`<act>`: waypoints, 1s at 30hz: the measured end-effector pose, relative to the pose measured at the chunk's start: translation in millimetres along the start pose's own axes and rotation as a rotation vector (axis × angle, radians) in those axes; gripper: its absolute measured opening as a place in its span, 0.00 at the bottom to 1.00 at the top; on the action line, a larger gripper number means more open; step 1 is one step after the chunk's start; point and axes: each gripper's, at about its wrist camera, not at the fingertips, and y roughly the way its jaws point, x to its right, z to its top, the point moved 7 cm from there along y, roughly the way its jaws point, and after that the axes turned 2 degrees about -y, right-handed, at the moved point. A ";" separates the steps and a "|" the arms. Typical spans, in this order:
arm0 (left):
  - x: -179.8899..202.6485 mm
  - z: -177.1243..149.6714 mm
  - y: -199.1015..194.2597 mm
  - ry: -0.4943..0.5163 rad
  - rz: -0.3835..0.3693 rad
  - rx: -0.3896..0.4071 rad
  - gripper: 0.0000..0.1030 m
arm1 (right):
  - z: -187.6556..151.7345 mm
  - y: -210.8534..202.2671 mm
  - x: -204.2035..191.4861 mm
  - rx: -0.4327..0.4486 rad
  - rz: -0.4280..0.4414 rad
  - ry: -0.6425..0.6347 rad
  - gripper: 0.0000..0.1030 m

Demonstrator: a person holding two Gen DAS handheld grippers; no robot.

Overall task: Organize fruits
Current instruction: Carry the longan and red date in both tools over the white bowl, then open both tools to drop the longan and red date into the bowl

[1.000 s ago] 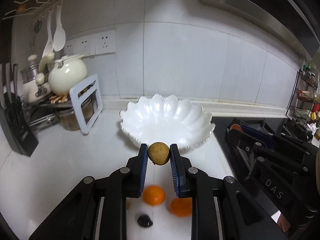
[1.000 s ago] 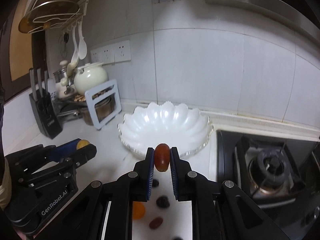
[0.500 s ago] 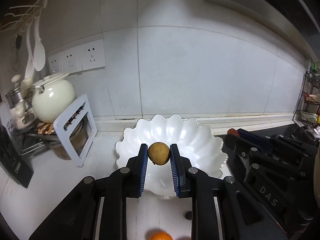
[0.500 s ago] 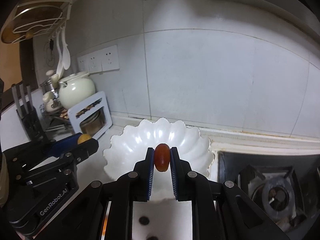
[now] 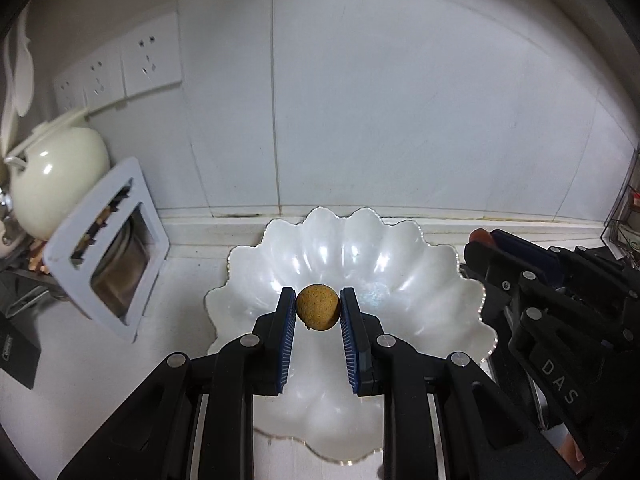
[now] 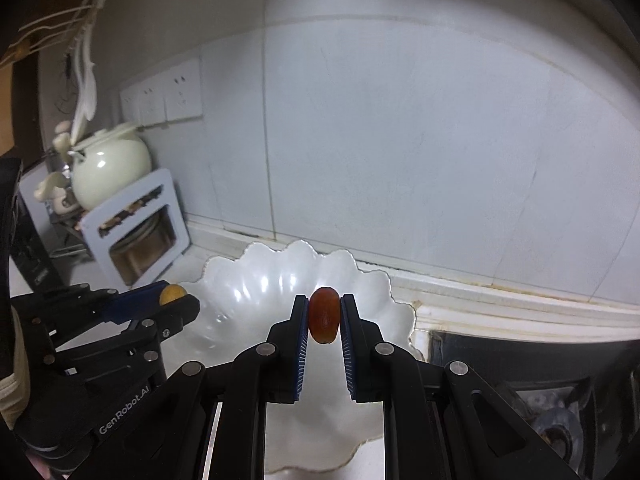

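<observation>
Left gripper (image 5: 318, 314): I have its fingers closed tight on the round tan fruit (image 5: 318, 307), which hangs over the middle of the white scalloped bowl (image 5: 420, 280).
Right gripper (image 6: 324, 316): its fingers are clamped on the oval reddish fruit (image 6: 324, 314), poised above the bowl's right half.
Bowl: it stands at the back edge of the surface (image 5: 80, 380), against the tiled wall (image 5: 400, 120), and I see nothing lying in it.
Step in hand: I judge this the carry's end, with both fruits over the bowl and neither released.
Next move: I would lower each gripper toward the basin, then part the fingers gently so the fruits settle rather than bounce or roll out.
Risk: the two grippers sit close; I would release one at a time.
</observation>
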 end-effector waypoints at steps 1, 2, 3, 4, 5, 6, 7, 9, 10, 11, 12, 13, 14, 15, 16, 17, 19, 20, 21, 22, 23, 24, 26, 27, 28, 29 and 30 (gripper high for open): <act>-1.2 1.0 4.3 0.001 0.003 -0.007 0.22 | 0.5 3.8 2.2 -0.008 0.000 0.003 0.17; -1.5 2.6 9.7 0.003 0.006 -0.016 0.22 | 0.5 10.7 4.1 -0.023 0.001 0.004 0.17; -2.1 3.9 15.4 0.004 0.013 -0.025 0.22 | 0.1 15.2 5.5 -0.034 0.001 0.006 0.17; -2.5 4.9 19.8 0.004 0.015 -0.032 0.22 | -0.5 21.0 7.3 -0.046 0.001 0.010 0.17; -2.6 5.7 26.2 0.005 0.017 -0.046 0.22 | -1.2 27.8 8.9 -0.062 0.005 0.013 0.17; -2.6 6.3 30.9 0.004 0.017 -0.056 0.22 | -2.0 33.8 10.5 -0.078 0.009 0.018 0.17; -2.2 6.7 36.5 0.004 0.017 -0.069 0.22 | -3.1 40.6 11.8 -0.096 0.015 0.023 0.17; -1.6 7.5 46.7 0.008 0.022 -0.091 0.22 | -5.4 50.4 12.9 -0.123 0.021 0.029 0.17; -1.4 7.5 52.3 0.011 0.021 -0.103 0.22 | -7.0 55.7 14.0 -0.138 0.021 0.030 0.17; -1.1 6.9 57.0 0.012 0.024 -0.114 0.22 | -8.9 61.3 15.1 -0.153 0.023 0.031 0.17; -0.8 6.4 61.3 0.012 0.027 -0.121 0.22 | -10.4 64.8 15.9 -0.163 0.023 0.033 0.17; 0.0 5.5 65.5 0.015 0.029 -0.129 0.22 | -12.5 68.6 16.9 -0.176 0.025 0.034 0.17; 0.2 4.1 69.7 0.014 0.030 -0.137 0.22 | -14.7 72.8 18.1 -0.189 0.029 0.038 0.17; 0.3 3.5 72.9 0.010 0.029 -0.145 0.22 | -17.1 76.6 19.6 -0.204 0.031 0.043 0.17; -0.1 2.7 76.1 0.007 0.028 -0.155 0.22 | -18.8 80.2 20.1 -0.215 0.035 0.046 0.17; -1.4 2.3 77.3 0.006 0.028 -0.161 0.23 | -20.7 82.7 20.8 -0.224 0.038 0.050 0.17; -2.6 -0.1 80.8 0.006 0.030 -0.172 0.23 | -23.6 86.7 21.3 -0.242 0.033 0.051 0.17; -2.9 -1.6 81.4 0.008 0.032 -0.175 0.24 | -25.6 88.3 21.4 -0.249 0.030 0.053 0.17; -4.2 -2.4 82.1 0.009 0.034 -0.178 0.28 | -27.5 88.8 22.1 -0.253 0.030 0.056 0.17; -4.6 -3.9 82.3 0.012 0.035 -0.181 0.32 | -29.1 89.0 22.3 -0.260 0.030 0.059 0.18; -5.1 -5.2 82.4 0.014 0.033 -0.181 0.39 | -30.5 89.5 22.2 -0.266 0.031 0.061 0.21; -5.3 -6.2 81.7 0.019 0.035 -0.179 0.46 | -31.7 90.1 21.9 -0.271 0.030 0.063 0.25; -5.8 -7.9 77.6 0.030 0.046 -0.167 0.55 | -34.4 87.9 21.9 -0.276 0.021 0.066 0.33; -6.3 -8.8 75.2 0.031 0.049 -0.160 0.62 | -35.2 84.5 21.2 -0.270 0.013 0.056 0.33; -7.5 -9.5 73.0 0.029 0.053 -0.157 0.64 | -35.5 81.5 21.0 -0.268 0.001 0.046 0.33; -8.9 -10.7 69.4 0.025 0.056 -0.151 0.66 | -35.9 78.4 21.2 -0.264 -0.010 0.040 0.33; -9.4 -11.1 66.3 0.024 0.060 -0.146 0.66 | -35.8 74.5 21.4 -0.259 -0.017 0.036 0.33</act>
